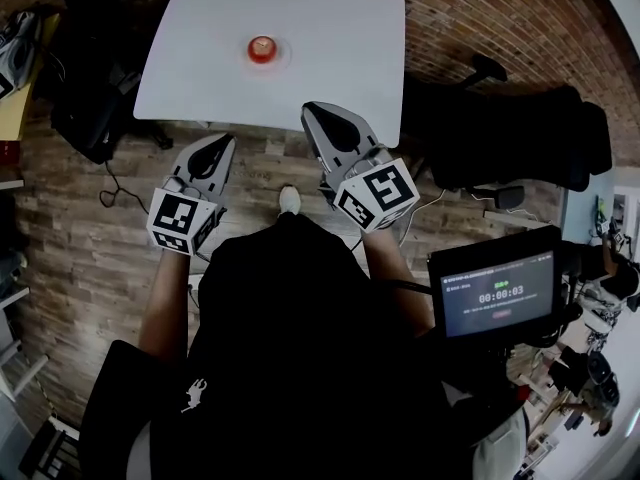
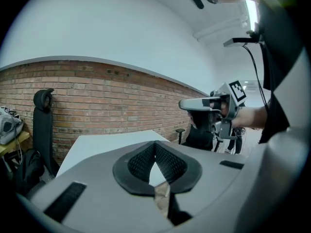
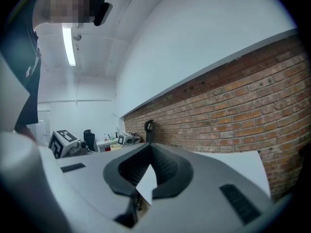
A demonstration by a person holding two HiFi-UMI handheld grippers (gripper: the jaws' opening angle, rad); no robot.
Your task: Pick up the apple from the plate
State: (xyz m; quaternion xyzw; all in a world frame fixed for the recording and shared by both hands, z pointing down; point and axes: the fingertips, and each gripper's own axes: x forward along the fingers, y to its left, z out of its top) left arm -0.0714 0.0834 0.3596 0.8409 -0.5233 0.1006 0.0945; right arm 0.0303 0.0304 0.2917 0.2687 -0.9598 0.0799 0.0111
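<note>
In the head view a red apple (image 1: 262,48) sits on a small white plate (image 1: 282,58) near the middle of a white table (image 1: 340,28). Both grippers hover over the wooden floor on the near side of the table, pointing toward it. My left gripper (image 1: 223,141) is shut and empty, short of the table's near edge. My right gripper (image 1: 314,110) is also shut and empty, its tip at the table's near edge below the apple. In the left gripper view the jaws (image 2: 155,143) meet, with the table (image 2: 107,142) beyond and the right gripper (image 2: 206,103) at the right. The right gripper view shows closed jaws (image 3: 150,145).
A black office chair (image 1: 520,133) stands right of the table, and another dark chair (image 1: 90,98) left of it. A screen (image 1: 495,293) sits at my right side. A brick wall (image 2: 97,101) runs behind the table. Cables (image 1: 115,193) lie on the floor.
</note>
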